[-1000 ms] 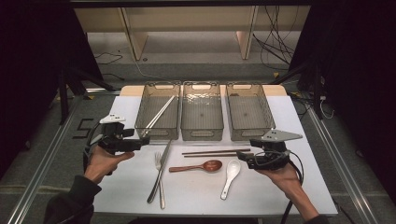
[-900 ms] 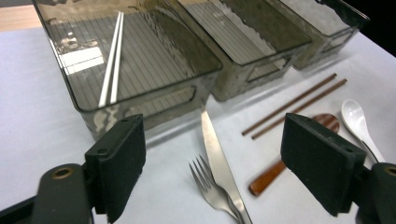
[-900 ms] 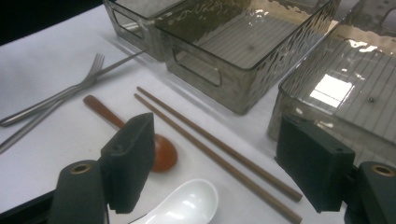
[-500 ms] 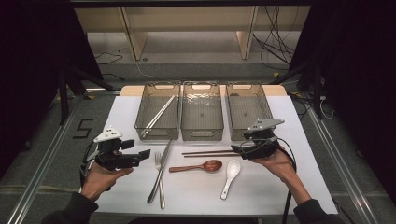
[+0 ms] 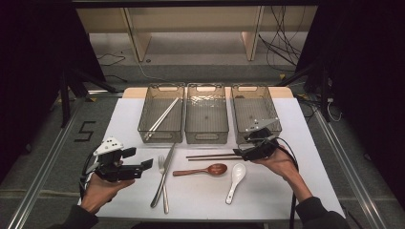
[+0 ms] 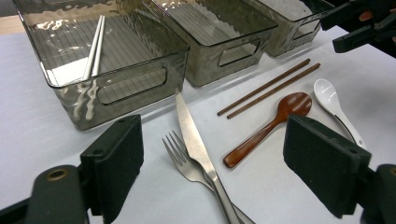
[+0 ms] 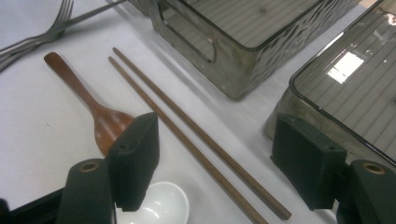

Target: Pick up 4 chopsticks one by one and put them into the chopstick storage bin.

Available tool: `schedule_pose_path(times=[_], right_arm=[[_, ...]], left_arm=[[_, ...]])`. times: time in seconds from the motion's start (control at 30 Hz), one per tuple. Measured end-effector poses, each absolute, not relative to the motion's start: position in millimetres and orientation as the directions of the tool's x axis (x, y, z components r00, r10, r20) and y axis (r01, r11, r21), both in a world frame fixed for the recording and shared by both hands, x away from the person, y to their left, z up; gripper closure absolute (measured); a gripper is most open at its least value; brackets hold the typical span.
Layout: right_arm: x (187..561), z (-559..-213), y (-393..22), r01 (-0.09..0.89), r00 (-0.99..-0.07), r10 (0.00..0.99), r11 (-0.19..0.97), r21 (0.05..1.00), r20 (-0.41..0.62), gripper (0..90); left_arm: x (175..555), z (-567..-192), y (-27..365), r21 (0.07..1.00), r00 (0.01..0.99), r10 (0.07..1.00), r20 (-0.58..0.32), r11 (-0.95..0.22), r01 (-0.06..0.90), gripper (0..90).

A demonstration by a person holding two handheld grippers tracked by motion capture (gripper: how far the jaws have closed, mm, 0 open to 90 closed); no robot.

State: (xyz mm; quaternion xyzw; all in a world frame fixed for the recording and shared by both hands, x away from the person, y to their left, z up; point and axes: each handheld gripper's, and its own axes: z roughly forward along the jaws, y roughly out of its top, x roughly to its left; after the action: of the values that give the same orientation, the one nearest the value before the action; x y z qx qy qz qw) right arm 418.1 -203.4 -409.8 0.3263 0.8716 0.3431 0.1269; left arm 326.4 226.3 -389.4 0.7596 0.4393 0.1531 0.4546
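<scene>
Both hands have shifted since the earlier high-view frames. From the far left edge of the white table [image 5: 305, 191], the left gripper [image 5: 148, 163] has come down and inward toward frame centre, and it now sits at lower left just beside the fork [image 5: 162, 164] and knife [image 5: 165, 171]. From lower right, the right gripper [image 5: 237, 152] has moved up and leftward to the near end of the brown chopsticks [image 5: 212, 156], in front of the right-hand bin [image 5: 255, 112].

On the right gripper the jaws have just been closing slightly, yet they stand wide apart; in the right gripper view the brown chopsticks [image 7: 196, 140] lie on the table between them, not pinched. The wooden spoon [image 7: 93, 109] and the bowl of the white spoon [image 7: 161, 205] lie beside its left jaw.

On the left gripper [image 6: 215, 163] the jaws are spread wide with nothing gripped; knife [image 6: 194, 140], fork [image 6: 180, 156] and wooden spoon [image 6: 266, 128] lie ahead. Pale chopsticks [image 5: 162, 117] rest in the left bin [image 5: 148, 102]; the middle bin [image 5: 206, 114] stands beside it.
</scene>
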Motion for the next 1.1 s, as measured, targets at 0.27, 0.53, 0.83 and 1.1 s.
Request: schedule_pose_path(times=[0.27,0.53,0.83,1.1], right_arm=[[426,-412,-199,0.479,-0.778,0.628,0.610,0.631,-0.015,37.2],[436,-420,-189,0.482,-0.802,0.597,0.674,0.560,-0.028,43.9],[443,-435,-182,0.482,-0.832,0.555,0.741,0.468,-0.023,51.5],[451,-443,-178,0.481,-0.842,0.538,0.781,0.398,-0.038,58.0]], left_arm=[[317,-393,224,0.826,0.574,0.808,-0.132,-0.230,0.514,19.7],[310,-397,221,0.825,0.586,0.801,-0.121,-0.247,0.508,19.7],[305,-396,221,0.839,0.610,0.782,-0.129,-0.242,0.488,19.1],[305,-399,217,0.832,0.619,0.774,-0.136,-0.250,0.495,19.2]])
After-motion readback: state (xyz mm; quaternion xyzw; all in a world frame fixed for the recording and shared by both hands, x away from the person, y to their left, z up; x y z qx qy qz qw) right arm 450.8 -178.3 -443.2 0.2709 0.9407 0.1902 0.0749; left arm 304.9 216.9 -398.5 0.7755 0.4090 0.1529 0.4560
